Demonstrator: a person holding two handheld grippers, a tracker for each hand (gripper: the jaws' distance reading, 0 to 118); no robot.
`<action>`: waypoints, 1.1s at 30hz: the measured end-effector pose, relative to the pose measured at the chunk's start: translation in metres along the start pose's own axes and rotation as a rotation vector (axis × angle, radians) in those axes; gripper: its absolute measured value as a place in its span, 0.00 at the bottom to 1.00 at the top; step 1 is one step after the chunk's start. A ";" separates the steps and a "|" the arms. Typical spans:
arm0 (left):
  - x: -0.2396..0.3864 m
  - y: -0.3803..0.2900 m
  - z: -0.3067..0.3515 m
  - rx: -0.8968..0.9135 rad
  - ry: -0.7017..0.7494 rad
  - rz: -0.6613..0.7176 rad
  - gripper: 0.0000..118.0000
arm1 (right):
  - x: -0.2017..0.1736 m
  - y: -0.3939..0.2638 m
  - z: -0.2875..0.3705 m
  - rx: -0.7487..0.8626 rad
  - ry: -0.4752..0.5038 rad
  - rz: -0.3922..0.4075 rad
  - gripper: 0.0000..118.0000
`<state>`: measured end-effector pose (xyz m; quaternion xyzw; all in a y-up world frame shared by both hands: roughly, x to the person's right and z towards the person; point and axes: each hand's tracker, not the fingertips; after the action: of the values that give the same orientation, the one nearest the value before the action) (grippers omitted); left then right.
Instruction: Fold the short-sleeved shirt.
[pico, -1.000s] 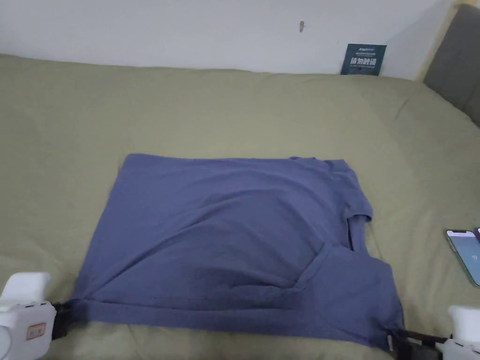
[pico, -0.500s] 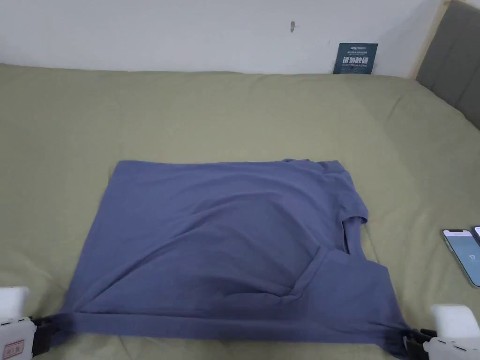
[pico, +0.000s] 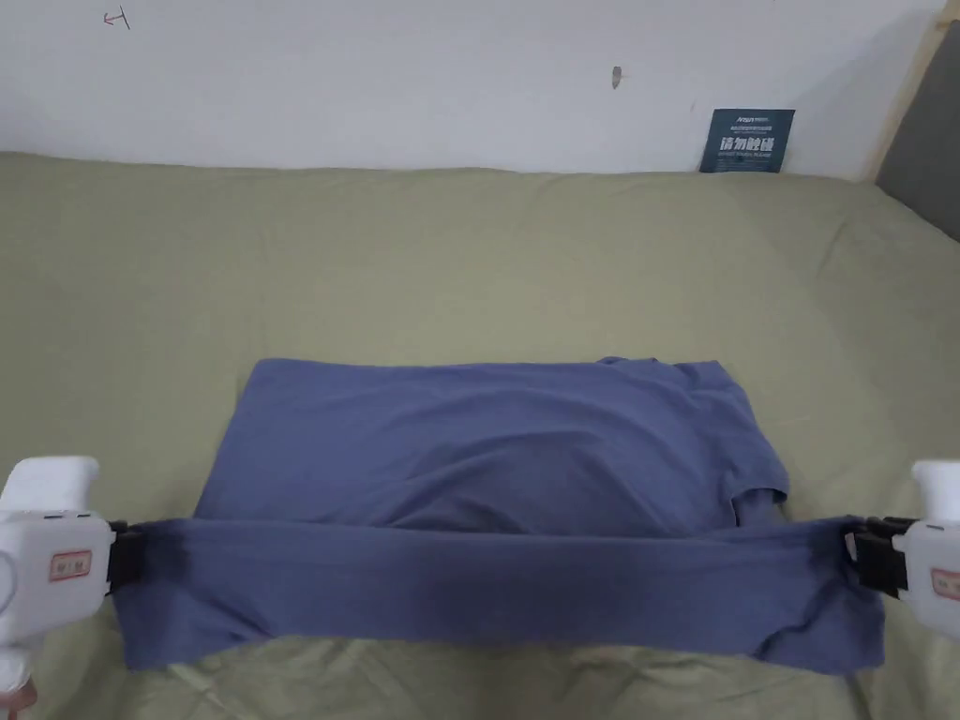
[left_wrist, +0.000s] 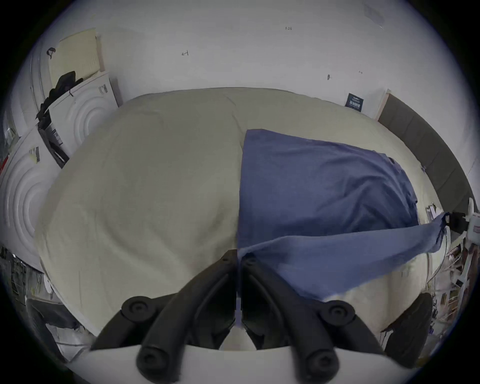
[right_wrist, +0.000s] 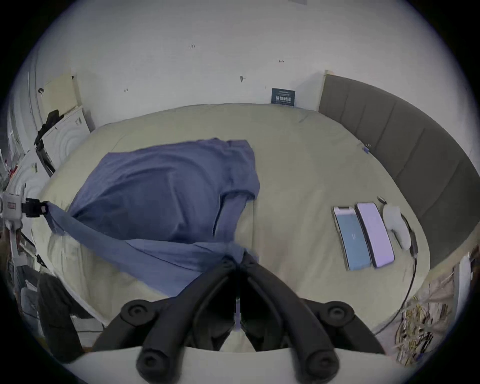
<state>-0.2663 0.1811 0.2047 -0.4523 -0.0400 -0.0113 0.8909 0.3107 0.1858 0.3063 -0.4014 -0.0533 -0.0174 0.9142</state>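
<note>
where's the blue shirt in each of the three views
Head view: the blue shirt lies mid-frame on the bed, its near edge lifted between both grippers.
Left gripper view: right of centre, its near edge running to the left gripper.
Right gripper view: left of centre, its near edge running to the right gripper.
Shared landmark: the dark sign on the wall.

One blue short-sleeved shirt (pico: 487, 450) on one bed (pico: 469, 253) with olive cover. Two tools: left tool (pico: 120, 561) at 9 o'clock, right tool (pico: 858, 555) at 3 o'clock. Two phones: first phone (right_wrist: 351, 238) touching second phone (right_wrist: 375, 233), at 3 o'clock in right gripper view. One white controller (right_wrist: 397, 225) just beside. One dark sign (pico: 747, 141) on wall, 1 o'clock.
</note>
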 end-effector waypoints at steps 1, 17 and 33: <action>0.002 0.009 -0.011 -0.008 0.006 -0.007 0.02 | 0.000 0.012 -0.011 -0.015 -0.002 0.009 0.01; 0.006 0.033 -0.094 -0.051 0.051 0.003 0.92 | 0.008 0.032 -0.099 -0.140 -0.003 0.008 0.99; 0.000 -0.028 -0.043 -0.094 -0.058 0.117 0.80 | 0.011 -0.049 -0.008 -0.064 -0.008 -0.125 0.00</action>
<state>-0.2654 0.1299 0.2020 -0.4955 -0.0389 0.0518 0.8662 0.3182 0.1465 0.3383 -0.4266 -0.0815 -0.0743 0.8977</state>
